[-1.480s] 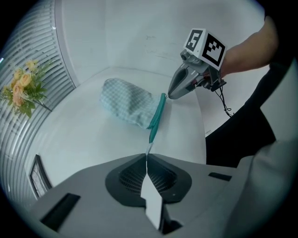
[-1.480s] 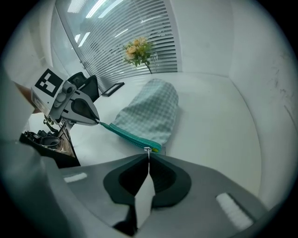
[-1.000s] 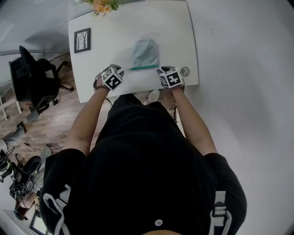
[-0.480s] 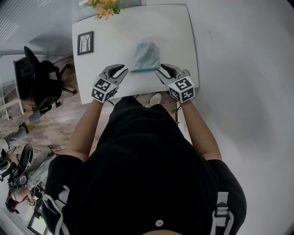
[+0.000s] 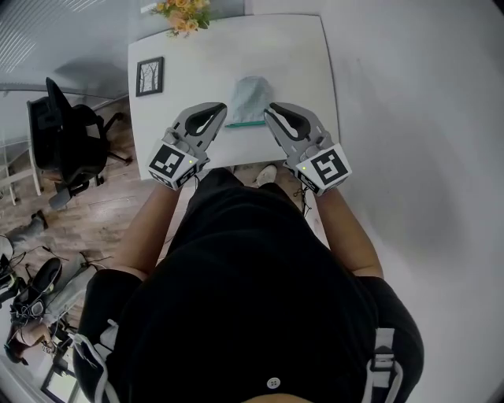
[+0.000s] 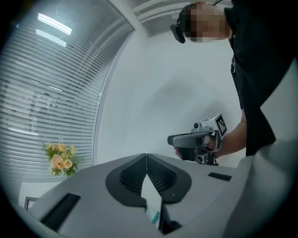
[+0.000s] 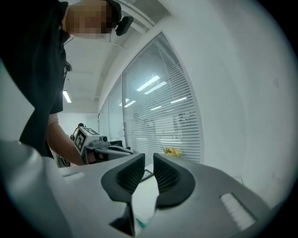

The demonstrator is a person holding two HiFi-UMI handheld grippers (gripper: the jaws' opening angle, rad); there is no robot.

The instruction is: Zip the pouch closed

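A pale blue-grey pouch [image 5: 250,96] lies flat near the middle of the white table [image 5: 303,63], its teal zipper edge [image 5: 246,123] towards me. Both grippers hang above the table's front edge and point roughly level, and neither touches the pouch. My left gripper [image 5: 213,114] is left of the zipper with its jaws shut [image 6: 146,155] on nothing. My right gripper [image 5: 277,114] is right of the zipper. Its jaws [image 7: 149,160] have just been closing, but a narrow gap remains with nothing in it. Below the jaws a sliver of the teal edge [image 6: 154,216] shows.
A framed picture [image 5: 150,76] lies at the table's left side and orange flowers [image 5: 183,14] stand at its far left corner. A black office chair [image 5: 67,142] is on the wood floor to the left. A white wall runs along the right.
Both grippers have risen from the table's front edge and tipped from pointing down to nearly level. The left jaws have closed, and the right jaws have narrowed.
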